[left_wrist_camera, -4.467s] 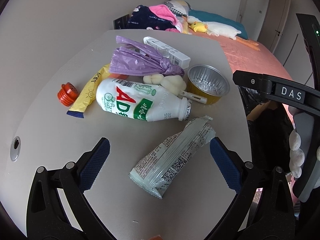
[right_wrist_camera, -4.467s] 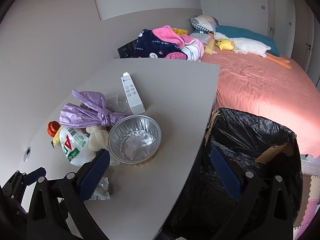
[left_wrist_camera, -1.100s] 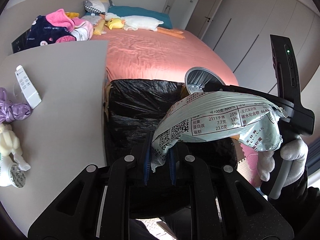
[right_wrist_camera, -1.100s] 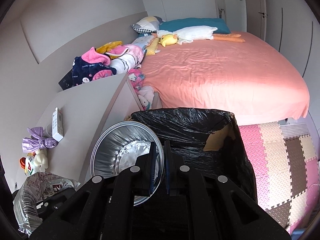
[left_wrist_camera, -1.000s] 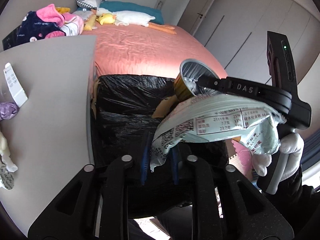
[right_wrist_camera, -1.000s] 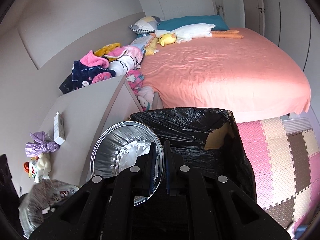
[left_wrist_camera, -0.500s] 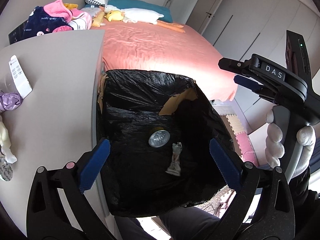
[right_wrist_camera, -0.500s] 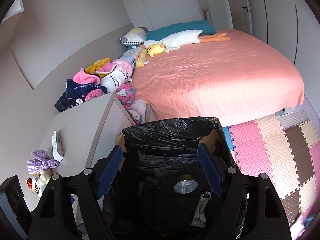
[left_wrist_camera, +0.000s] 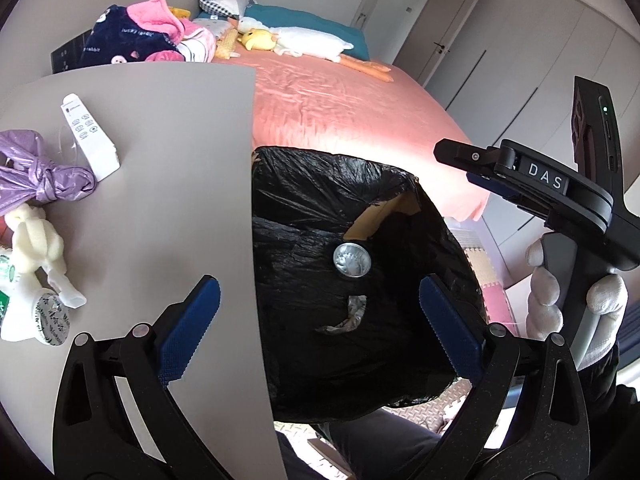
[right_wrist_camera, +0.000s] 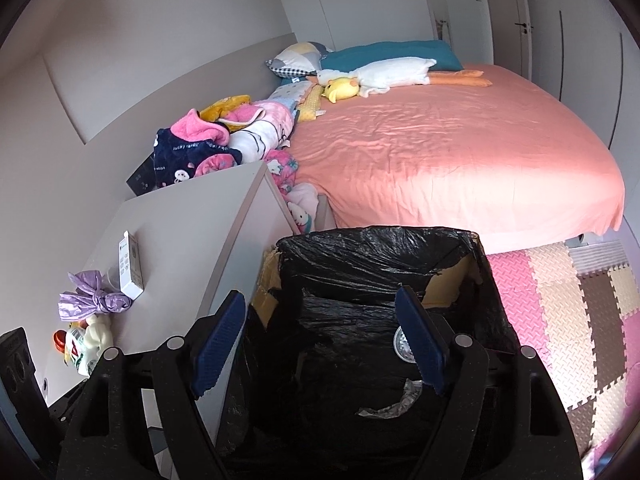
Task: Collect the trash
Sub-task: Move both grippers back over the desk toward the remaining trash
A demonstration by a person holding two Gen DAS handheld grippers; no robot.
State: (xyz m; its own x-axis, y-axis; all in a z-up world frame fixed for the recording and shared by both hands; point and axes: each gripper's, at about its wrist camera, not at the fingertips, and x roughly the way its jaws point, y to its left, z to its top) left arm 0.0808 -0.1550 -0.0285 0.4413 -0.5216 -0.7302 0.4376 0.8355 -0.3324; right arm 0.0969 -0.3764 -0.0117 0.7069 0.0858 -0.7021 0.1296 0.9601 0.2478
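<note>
A foil cup (left_wrist_camera: 352,260) and a crumpled wrapper (left_wrist_camera: 347,318) lie at the bottom of the black-lined bin (left_wrist_camera: 312,196), which stands against the edge of the surface (left_wrist_camera: 168,184). Left hand-held gripper (left_wrist_camera: 320,320): released, jaws wide, nothing between them, above the bin. Right hand-held gripper (right_wrist_camera: 316,340): released, likewise empty over the bin. On the surface are a purple knotted bag (left_wrist_camera: 36,184), a white box (left_wrist_camera: 90,138) and a white bottle (left_wrist_camera: 28,316). A pink bed (right_wrist_camera: 440,152) lies beyond.
</note>
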